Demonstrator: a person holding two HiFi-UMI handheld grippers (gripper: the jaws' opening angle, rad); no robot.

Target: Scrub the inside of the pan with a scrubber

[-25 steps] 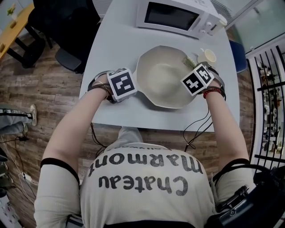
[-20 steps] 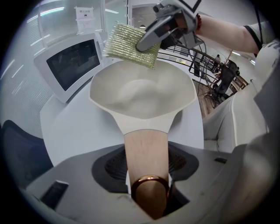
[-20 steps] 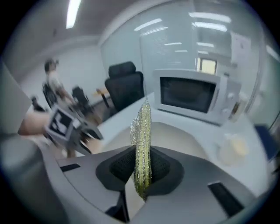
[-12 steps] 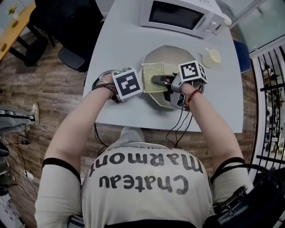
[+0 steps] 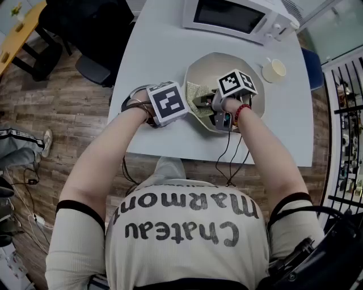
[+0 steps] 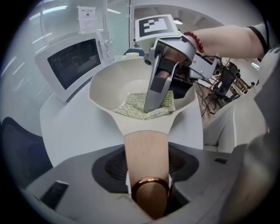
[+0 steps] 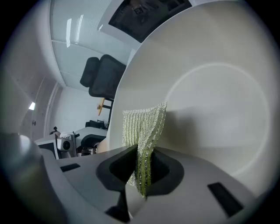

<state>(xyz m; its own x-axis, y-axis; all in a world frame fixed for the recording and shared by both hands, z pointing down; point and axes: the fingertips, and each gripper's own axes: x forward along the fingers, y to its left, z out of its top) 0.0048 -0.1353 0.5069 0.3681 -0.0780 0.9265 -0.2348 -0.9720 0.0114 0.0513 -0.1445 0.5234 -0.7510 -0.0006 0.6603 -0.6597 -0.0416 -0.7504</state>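
Note:
A cream pan [image 5: 226,63] stands on the white table [image 5: 164,51]. Its tan handle [image 6: 146,153], which ends in a copper ring [image 6: 150,194], lies between the jaws of my left gripper [image 6: 148,175], which is shut on it. In the head view the left gripper [image 5: 170,105] sits at the pan's left under its marker cube. My right gripper [image 5: 202,103] reaches into the pan from the right, shut on a yellow-green glittery scrubber [image 5: 194,90]. The scrubber [image 7: 144,127] hangs from the right gripper [image 7: 142,175] against the pan's inner wall [image 7: 218,109]. The left gripper view shows the scrubber [image 6: 131,107] spread on the pan's near inner side.
A white microwave [image 5: 232,17] stands at the table's far edge, and a small cream cup [image 5: 274,70] sits right of the pan. Cables [image 5: 229,158] hang from the right gripper over the table's near edge. A dark office chair [image 5: 91,22] stands left of the table.
The right gripper has swept from the pan's right rim near the cup across to its left inner side, carrying the scrubber. The left gripper has stayed on the handle.

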